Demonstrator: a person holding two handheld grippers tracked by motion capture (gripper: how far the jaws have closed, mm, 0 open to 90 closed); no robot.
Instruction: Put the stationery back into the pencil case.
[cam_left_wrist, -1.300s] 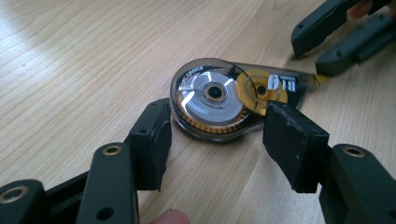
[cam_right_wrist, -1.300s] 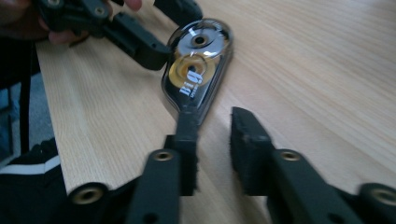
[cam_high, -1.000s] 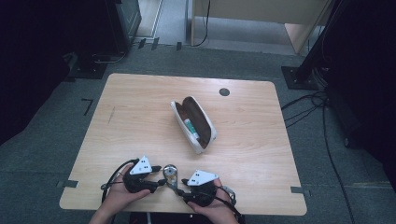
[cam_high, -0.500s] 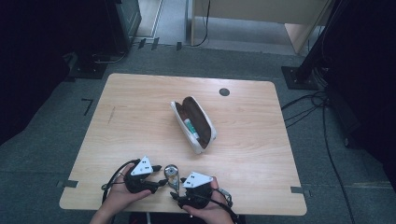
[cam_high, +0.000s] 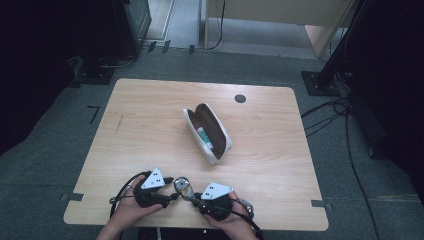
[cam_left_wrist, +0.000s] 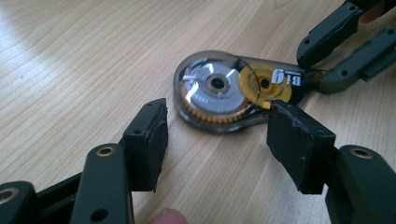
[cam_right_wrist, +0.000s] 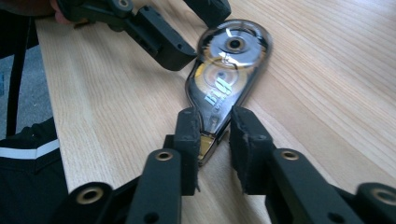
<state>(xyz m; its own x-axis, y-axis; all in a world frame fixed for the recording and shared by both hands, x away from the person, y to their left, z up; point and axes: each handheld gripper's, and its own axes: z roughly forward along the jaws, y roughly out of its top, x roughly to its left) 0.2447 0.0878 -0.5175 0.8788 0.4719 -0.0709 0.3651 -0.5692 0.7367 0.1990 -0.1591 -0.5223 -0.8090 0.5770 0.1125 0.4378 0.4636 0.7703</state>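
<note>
Tape dispenser (cam_right_wrist: 227, 70) flat on tabletop (cam_high: 150, 125) near front edge, between both grippers. Right gripper (cam_right_wrist: 215, 135) just closing, jaws now clamped on the narrow tip. Left gripper (cam_left_wrist: 217, 140) with jaws open, straddling the round end without pressing. Pencil case (cam_high: 210, 132) lying open, well apart at centre.

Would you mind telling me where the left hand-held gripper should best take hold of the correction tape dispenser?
Grip the correction tape dispenser across its wide round end, coming in low from the near edge. It lies flat on the table, the right hand-held gripper has its narrow tip, and the left hand-held gripper likely spans that rounded end.
</note>
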